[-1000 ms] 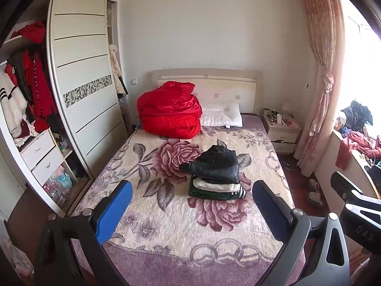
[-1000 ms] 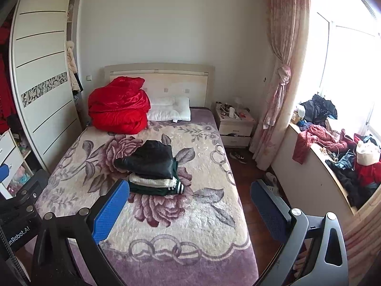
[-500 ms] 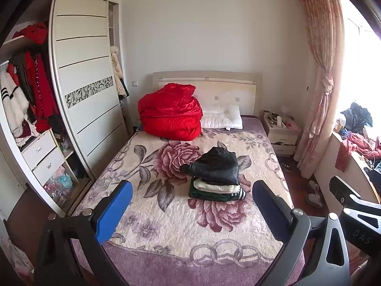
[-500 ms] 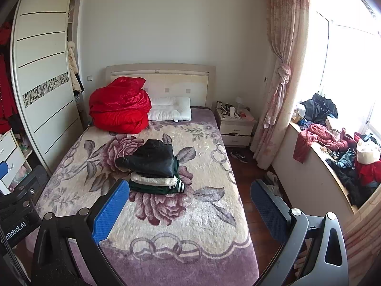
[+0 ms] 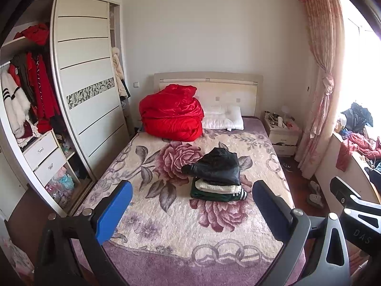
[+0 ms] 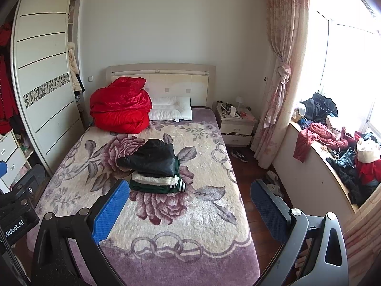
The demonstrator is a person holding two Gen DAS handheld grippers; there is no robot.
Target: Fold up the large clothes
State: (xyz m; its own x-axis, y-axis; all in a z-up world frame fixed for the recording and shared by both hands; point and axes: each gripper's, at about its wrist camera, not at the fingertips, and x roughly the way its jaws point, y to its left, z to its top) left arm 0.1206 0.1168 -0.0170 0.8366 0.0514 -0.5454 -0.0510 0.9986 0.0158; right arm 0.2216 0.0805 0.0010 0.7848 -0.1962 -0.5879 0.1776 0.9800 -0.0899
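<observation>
Folded black leather jacket (image 5: 215,165) atop a cream fleece (image 5: 216,187) and dark green striped garment (image 5: 218,194), stacked mid-bed on the rose-patterned blanket (image 5: 166,214). Behind: red quilt bundle (image 5: 171,112), white pillow (image 5: 223,120). Left gripper (image 5: 191,211) and right gripper (image 6: 189,211) both spread wide, holding nothing, hovering over the bed's foot.

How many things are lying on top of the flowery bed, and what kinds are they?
Folded clothes in the stack: 3 (black leather jacket, cream fleecy garment, dark green garment with white stripes)
Bundled red quilt: 1
White pillow: 1
Total: 5
Both grippers hang open, holding nothing.
</observation>
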